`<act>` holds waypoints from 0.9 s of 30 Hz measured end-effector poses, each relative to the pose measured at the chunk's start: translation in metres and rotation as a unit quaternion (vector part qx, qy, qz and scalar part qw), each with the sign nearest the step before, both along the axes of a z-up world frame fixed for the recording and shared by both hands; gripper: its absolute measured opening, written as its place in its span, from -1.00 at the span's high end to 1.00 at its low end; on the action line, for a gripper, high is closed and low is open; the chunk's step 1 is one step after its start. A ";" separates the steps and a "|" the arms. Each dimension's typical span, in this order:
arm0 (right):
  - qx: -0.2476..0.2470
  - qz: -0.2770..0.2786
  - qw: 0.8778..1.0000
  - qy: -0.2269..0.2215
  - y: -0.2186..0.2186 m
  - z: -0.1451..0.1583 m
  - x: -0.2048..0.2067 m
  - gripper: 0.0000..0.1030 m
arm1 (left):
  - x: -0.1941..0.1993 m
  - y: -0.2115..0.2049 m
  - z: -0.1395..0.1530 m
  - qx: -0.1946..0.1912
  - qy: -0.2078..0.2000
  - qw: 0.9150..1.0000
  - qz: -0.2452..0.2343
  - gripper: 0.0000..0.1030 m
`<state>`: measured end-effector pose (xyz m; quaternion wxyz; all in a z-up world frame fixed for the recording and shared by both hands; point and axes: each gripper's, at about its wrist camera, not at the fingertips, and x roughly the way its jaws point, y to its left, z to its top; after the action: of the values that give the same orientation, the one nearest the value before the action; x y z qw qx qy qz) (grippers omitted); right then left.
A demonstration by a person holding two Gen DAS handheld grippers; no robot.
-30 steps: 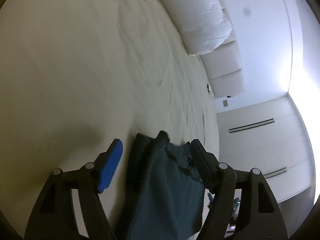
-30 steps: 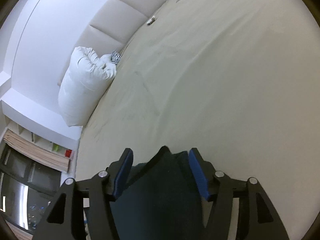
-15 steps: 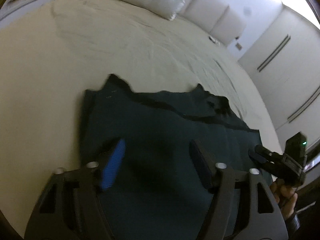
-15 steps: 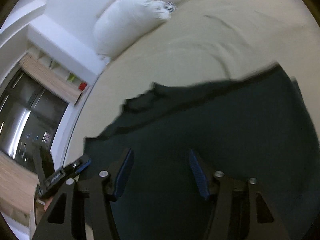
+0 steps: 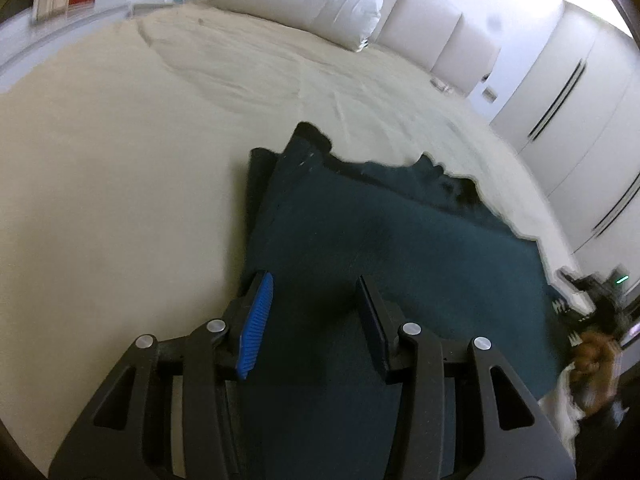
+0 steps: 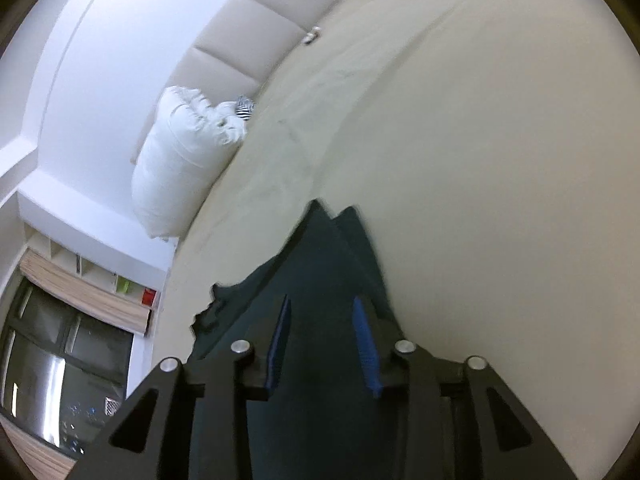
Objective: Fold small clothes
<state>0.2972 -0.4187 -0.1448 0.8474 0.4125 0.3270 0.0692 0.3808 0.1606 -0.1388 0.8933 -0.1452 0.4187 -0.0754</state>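
Your left gripper (image 5: 314, 300) stands wide open, gripping nothing, above the dark teal garment (image 5: 400, 248) spread on the cream bed (image 5: 120, 180). Your right gripper (image 6: 323, 330) likewise gapes empty over it.

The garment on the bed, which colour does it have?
The garment is plain dark teal, with no pattern visible; the left wrist view shows it best.
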 end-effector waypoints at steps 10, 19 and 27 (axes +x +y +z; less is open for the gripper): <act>0.034 0.259 0.965 -0.021 0.171 -0.007 -0.008 0.19 | -0.007 -0.088 0.024 0.089 0.000 0.995 -0.048 0.16; 0.063 0.138 0.988 -0.008 0.068 -0.036 -0.032 0.61 | -0.015 -0.085 -0.003 0.112 0.016 0.992 -0.053 0.11; 0.032 -0.050 0.998 -0.003 -0.025 -0.014 -0.068 0.47 | -0.020 -0.083 -0.003 0.110 0.014 0.992 -0.052 0.11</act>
<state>0.2288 -0.4438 -0.1593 0.8371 0.4552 0.3011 0.0380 0.3608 0.0774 -0.1416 0.8928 -0.0252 0.4437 -0.0731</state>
